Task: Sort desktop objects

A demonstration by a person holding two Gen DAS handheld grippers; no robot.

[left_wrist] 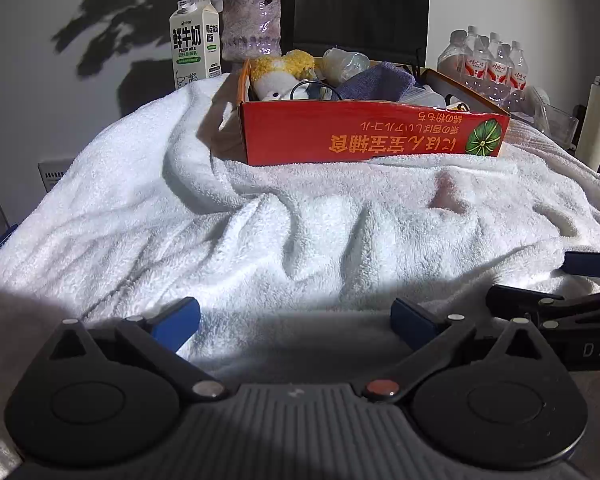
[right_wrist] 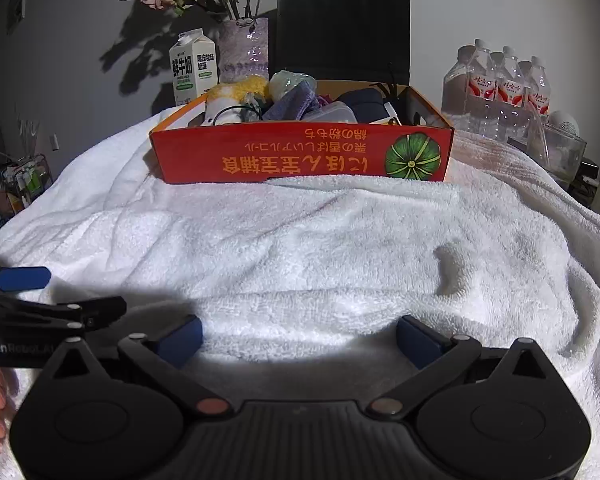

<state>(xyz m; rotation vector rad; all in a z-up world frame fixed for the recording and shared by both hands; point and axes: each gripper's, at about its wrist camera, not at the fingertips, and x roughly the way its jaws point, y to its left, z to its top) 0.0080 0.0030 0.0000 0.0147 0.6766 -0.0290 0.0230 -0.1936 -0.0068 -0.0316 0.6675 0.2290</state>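
Observation:
A red cardboard box (left_wrist: 364,136) (right_wrist: 300,156) stands on a white towel (left_wrist: 260,232) (right_wrist: 300,248) at the far middle. It holds a yellow-and-white plush toy (left_wrist: 278,76) (right_wrist: 232,96), a purple cloth (left_wrist: 374,84) (right_wrist: 294,102), a clear plastic item (left_wrist: 346,64) and other things. My left gripper (left_wrist: 296,326) is open low over the near towel, with nothing between its blue pads. My right gripper (right_wrist: 300,338) is open too, beside it on the right, also holding nothing. Each gripper shows at the edge of the other's view.
Behind the box stand a milk carton (left_wrist: 194,42) (right_wrist: 192,68), a purple vase with flowers (left_wrist: 252,26) (right_wrist: 246,46) and a black bag (left_wrist: 360,8) (right_wrist: 342,24). A pack of water bottles (left_wrist: 488,64) (right_wrist: 500,84), a glass container (right_wrist: 556,148) and a white flask (left_wrist: 596,120) sit at the right.

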